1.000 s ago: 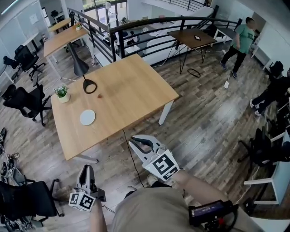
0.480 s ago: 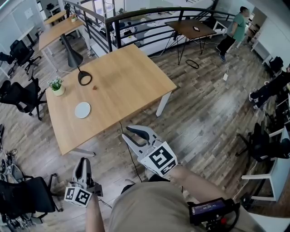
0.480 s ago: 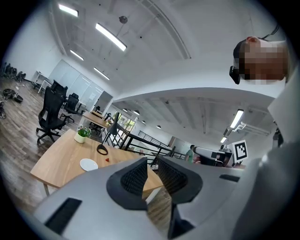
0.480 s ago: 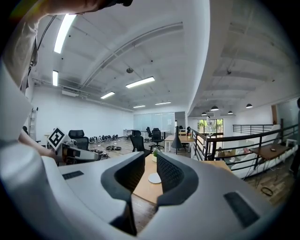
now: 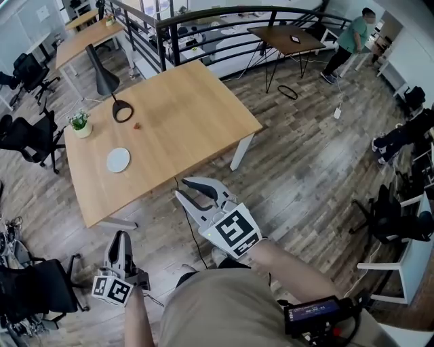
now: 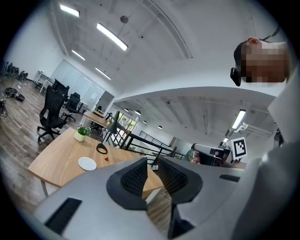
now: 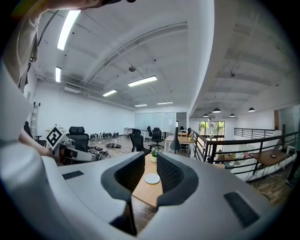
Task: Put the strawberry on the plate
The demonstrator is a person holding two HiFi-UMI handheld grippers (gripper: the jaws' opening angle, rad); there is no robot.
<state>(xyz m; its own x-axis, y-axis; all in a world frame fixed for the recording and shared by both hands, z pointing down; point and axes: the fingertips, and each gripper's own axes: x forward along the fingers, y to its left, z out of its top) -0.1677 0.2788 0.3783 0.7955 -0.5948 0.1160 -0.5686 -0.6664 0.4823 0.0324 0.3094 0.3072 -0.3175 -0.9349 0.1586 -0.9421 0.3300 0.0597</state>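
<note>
Left tool [image 5: 122, 237]: held low beside the wearer's body and pointing forward. Its jaws are drawn together with only a thin wedge of gap, and nothing sits between them.
Right tool [image 5: 180, 187]: held further forward than the left one, aimed at the bench. Its jaws stand a little apart and have just been opening. Nothing is between them; its own view shows only the distant bench top through the gap.
Floor [image 5: 305, 176]: dark wood planks beneath both tools.
Bench [image 5: 183, 115]: a light wooden top ahead of both tools, with its near edge just beyond the right tool's tips in the head view.
Plate [image 5: 117, 160]: small, white and empty, lying flat on the bench ahead of the left tool and ahead-left of the right tool.
Strawberry [image 5: 137, 125]: a small red spot on the bare bench top, beyond the plate and apart from it. Neither tool touches it.
Lamp [image 5: 123, 110]: a black round base just past the strawberry, with its dark shade leaning away to the left.
Plant [image 5: 80, 124]: a small green plant in a white pot near the bench's left edge, far left of both tools.
Railing [image 5: 203, 20]: black bars beyond the bench's far side.
Dark table [image 5: 285, 41]: beyond the railing, far ahead and right of the right tool.
Person [image 5: 356, 37]: in a green top, farthest off, ahead-right.
</note>
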